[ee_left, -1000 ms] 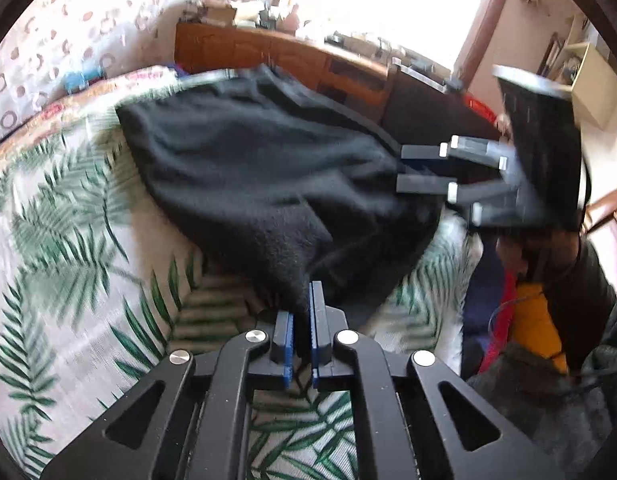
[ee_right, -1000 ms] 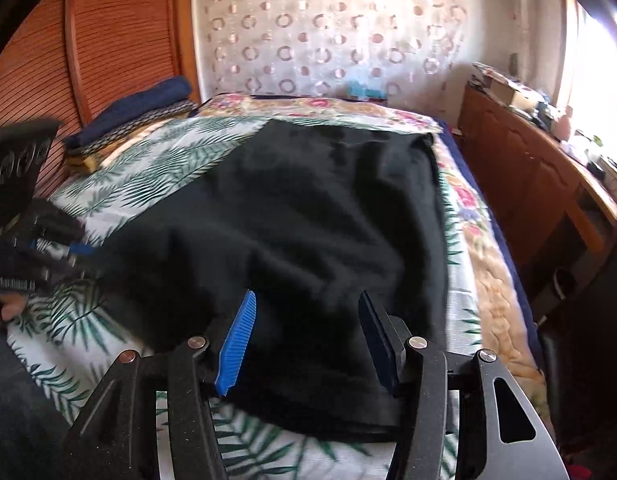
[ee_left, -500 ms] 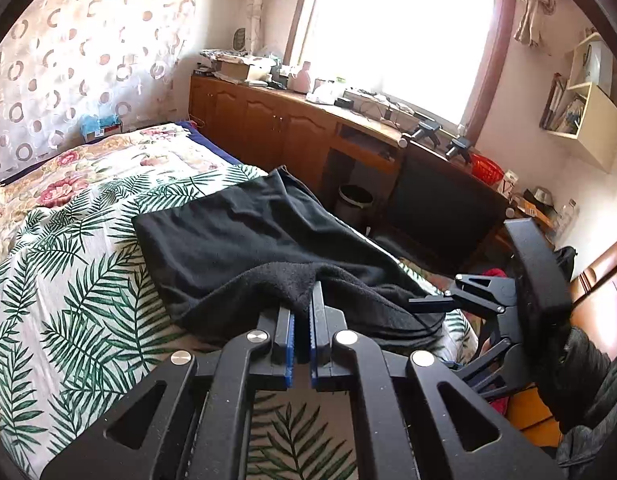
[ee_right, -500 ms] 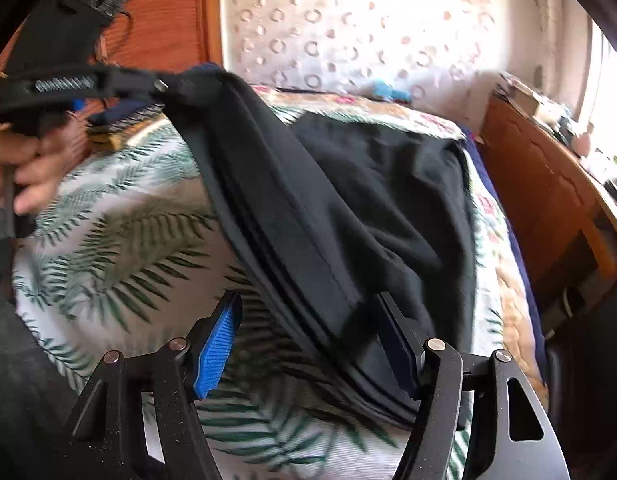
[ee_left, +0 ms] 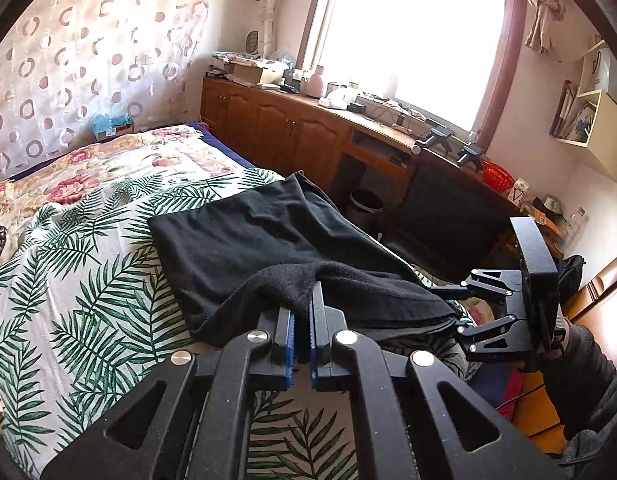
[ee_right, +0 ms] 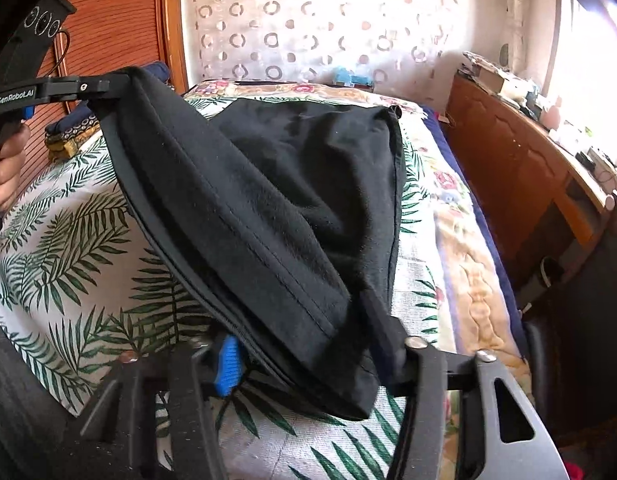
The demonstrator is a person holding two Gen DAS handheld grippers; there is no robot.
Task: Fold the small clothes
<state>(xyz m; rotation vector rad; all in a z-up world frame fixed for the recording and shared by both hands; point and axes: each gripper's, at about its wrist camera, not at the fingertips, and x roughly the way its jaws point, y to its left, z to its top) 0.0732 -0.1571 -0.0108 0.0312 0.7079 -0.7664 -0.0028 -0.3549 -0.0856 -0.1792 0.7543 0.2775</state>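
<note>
Black fleece garment [ee_left: 268,248] lay partly on the bed [ee_left: 68,300], its near hem lifted clear of the leaf-print cover. Left claw [ee_left: 301,316] was pinched tight on one hem corner, raised above the bed. Right claw [ee_right: 304,344], lower at the bed's near edge, had its fingers straddling the opposite corner; whether it actually gripped, cannot tell.

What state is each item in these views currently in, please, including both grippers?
Left gripper: shut on the black garment's edge, holding it above the bed.
Right gripper: fingers apart around the garment's other corner; closure unclear.
Black garment: partly lifted, its far part lying on the bedspread.
Leaf-print bedspread: spread flat on the bed.
</note>
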